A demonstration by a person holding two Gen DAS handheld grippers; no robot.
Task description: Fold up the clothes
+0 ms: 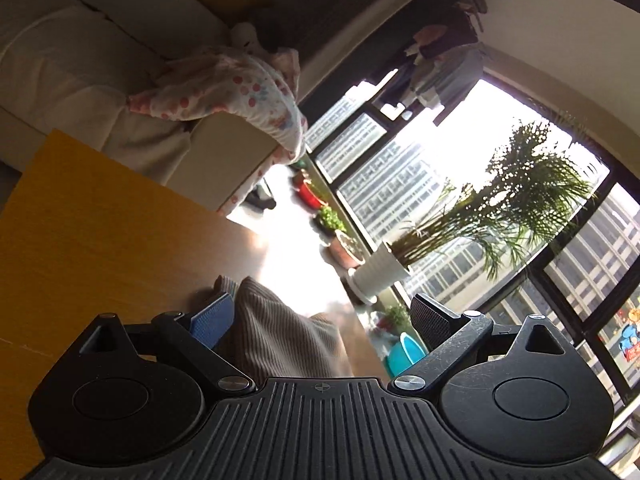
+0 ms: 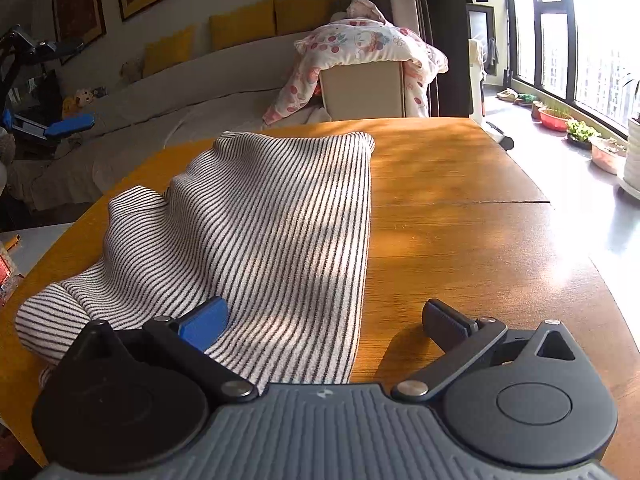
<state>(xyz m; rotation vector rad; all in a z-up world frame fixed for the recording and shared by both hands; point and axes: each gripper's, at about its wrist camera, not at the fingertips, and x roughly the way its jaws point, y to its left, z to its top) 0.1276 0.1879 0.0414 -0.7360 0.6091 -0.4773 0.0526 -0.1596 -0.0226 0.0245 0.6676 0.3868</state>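
Note:
A black-and-white striped garment (image 2: 272, 220) lies rumpled on the orange wooden table (image 2: 460, 200), its right edge folded straight. My right gripper (image 2: 324, 324) hovers open over the garment's near edge. Its blue pad (image 2: 204, 326) is above the cloth and its black pad (image 2: 446, 324) is over bare wood. In the tilted left wrist view, a bunched fold of the same garment (image 1: 276, 336) rises between the fingers of my open left gripper (image 1: 320, 322), close to the blue pad (image 1: 212, 324). The black pad (image 1: 430, 320) stands apart from the cloth.
A sofa (image 2: 224, 92) with a floral quilt (image 2: 360, 44) draped over a box stands behind the table. Potted plants (image 2: 580, 132) line the window at the right. A blue-and-black device (image 2: 68, 124) sits at the far left. The table's right half (image 2: 480, 260) is bare wood.

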